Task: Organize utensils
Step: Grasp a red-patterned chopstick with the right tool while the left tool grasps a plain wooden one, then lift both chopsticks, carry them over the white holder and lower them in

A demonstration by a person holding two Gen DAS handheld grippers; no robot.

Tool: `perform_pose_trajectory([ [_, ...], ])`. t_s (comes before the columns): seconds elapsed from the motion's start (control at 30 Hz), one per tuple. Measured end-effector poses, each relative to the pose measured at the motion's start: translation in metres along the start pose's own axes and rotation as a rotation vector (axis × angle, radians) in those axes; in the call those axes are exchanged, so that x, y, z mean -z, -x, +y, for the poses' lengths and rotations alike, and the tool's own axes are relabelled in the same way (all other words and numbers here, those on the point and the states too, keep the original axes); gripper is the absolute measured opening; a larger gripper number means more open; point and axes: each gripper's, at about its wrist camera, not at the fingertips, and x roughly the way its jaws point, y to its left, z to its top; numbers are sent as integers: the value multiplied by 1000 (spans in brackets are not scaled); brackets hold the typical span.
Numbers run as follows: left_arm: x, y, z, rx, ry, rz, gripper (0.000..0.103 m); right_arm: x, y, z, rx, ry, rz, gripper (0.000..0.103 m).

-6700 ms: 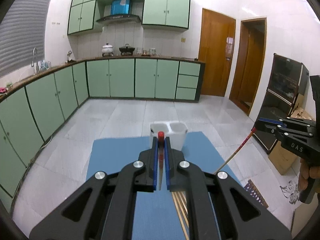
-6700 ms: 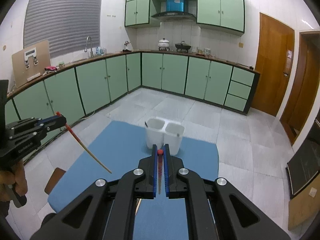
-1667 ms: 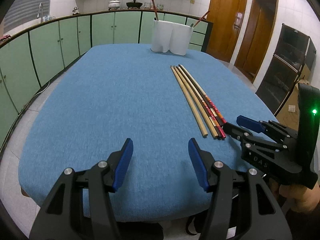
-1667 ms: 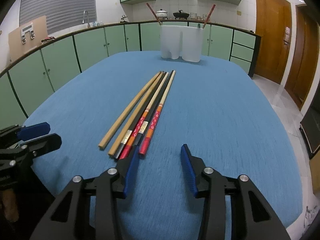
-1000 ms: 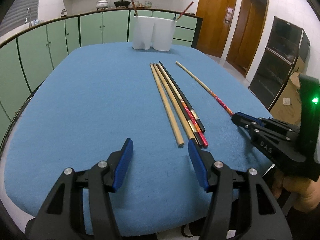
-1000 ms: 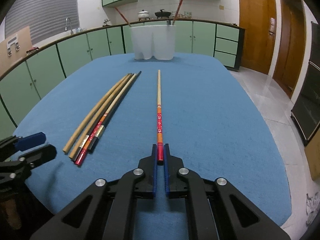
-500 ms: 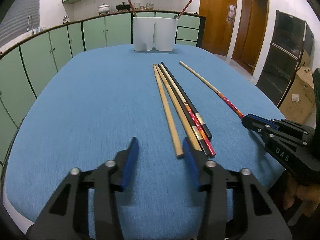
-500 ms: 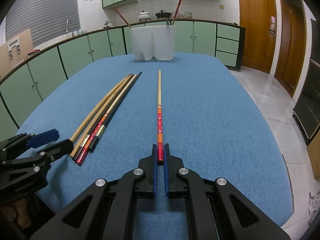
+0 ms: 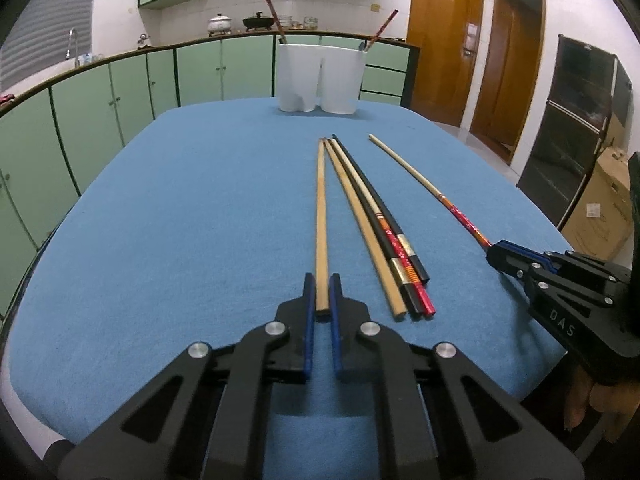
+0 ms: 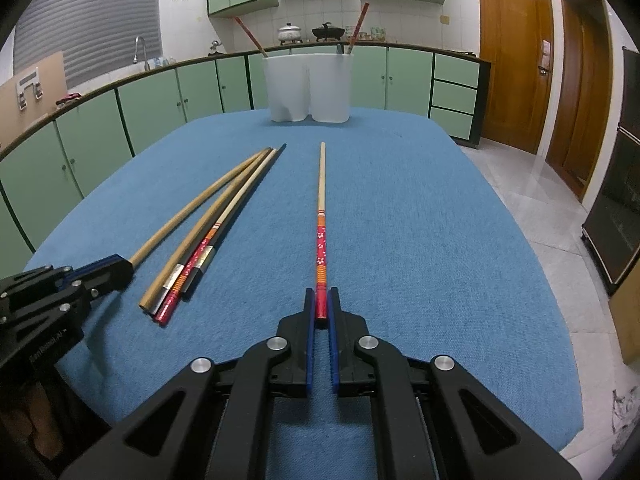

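Two white joined holder cups point(image 9: 320, 76) point(image 10: 308, 88) stand at the far end of the blue table point(image 9: 180, 220), a red chopstick leaning in each. My left gripper point(image 9: 322, 280) point(image 10: 120, 264) is closing, and its pads press on the near end of a plain wooden chopstick point(image 9: 321, 208) point(image 10: 192, 208) lying on the cloth. My right gripper point(image 10: 321, 294) point(image 9: 496, 248) is shut on the red end of a red-patterned chopstick point(image 10: 321, 216) point(image 9: 432, 190), which also rests on the cloth. Between them lie three more chopsticks point(image 9: 376, 224) point(image 10: 208, 232) in a bundle.
Green kitchen cabinets point(image 9: 120, 92) run along the far and left walls. Wooden doors point(image 9: 444, 40), a black cabinet point(image 9: 576, 136) and a cardboard box point(image 9: 604, 208) stand to the right of the table. A hand point(image 9: 592, 404) holds the right gripper at the table's near right edge.
The left gripper's jaws went from wide open to closed on the plain wooden chopstick's near end. The right gripper stayed shut on the red-patterned chopstick without moving.
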Motion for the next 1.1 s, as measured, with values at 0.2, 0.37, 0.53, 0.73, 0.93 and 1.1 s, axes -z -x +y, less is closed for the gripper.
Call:
perform_pose_trajectory([
  [0.2,4,2,-4,17,-27,14,7,0,2,2,-2,7,-1,8],
  [0.37,1,-2,-3,30,-38,27,9,2,4,4,3,5,-2,8],
  [0.53,-1,-7,-3,58,-57,25,8,2,3,5,10,14,-7,8],
  [0.73,-6,1,-1,82,-34,-10,8,-1,6,4,1,4,-7,6],
  [0.93,-21,21,3,98,-4,-50,8,-12,25,3,-10,-16,-44,6],
  [1.1,-39,42,5,98,8,-102,7,-25,46,-1,-13,-44,-84,6],
])
